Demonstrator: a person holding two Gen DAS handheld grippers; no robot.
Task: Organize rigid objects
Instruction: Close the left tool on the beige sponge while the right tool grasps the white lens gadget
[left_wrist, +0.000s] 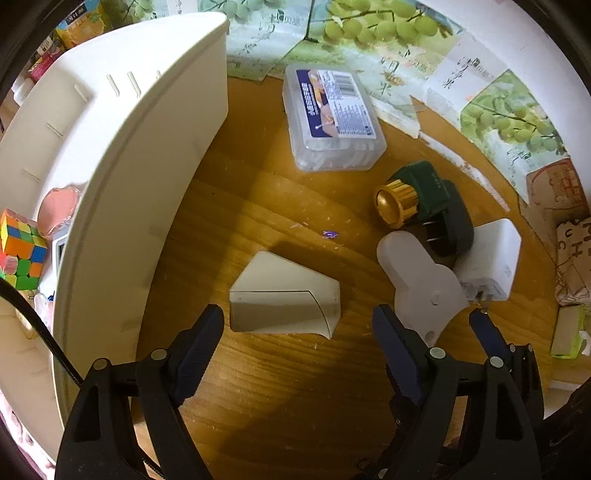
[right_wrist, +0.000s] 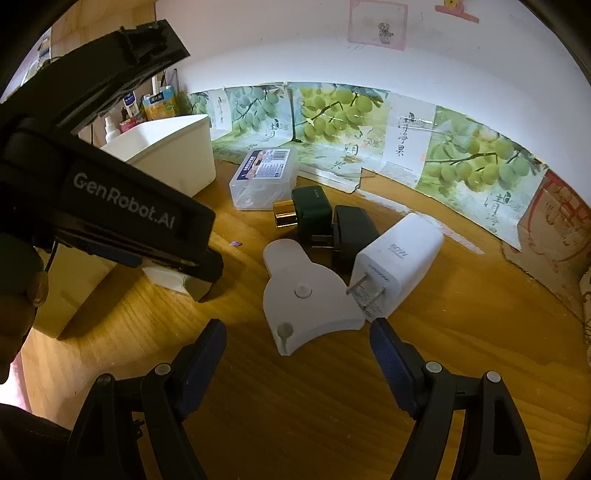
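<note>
A white bin (left_wrist: 122, 177) at the left of the frame holds a colour cube (left_wrist: 22, 254) and a pink item (left_wrist: 59, 210). The left hand-held gripper (left_wrist: 299, 325) hangs spread, empty, above a white wedge-shaped box (left_wrist: 284, 295) lying crosswise on the bench (left_wrist: 295, 387). The right hand-held gripper (right_wrist: 295, 336) is spread too, around a flat white fan-shaped piece (right_wrist: 306, 295) whose narrow end points toward the upper left of the frame.

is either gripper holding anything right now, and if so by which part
Nothing is held. The left gripper stands open above the white wedge-shaped piece; the right gripper is open before the flat white piece.
</note>
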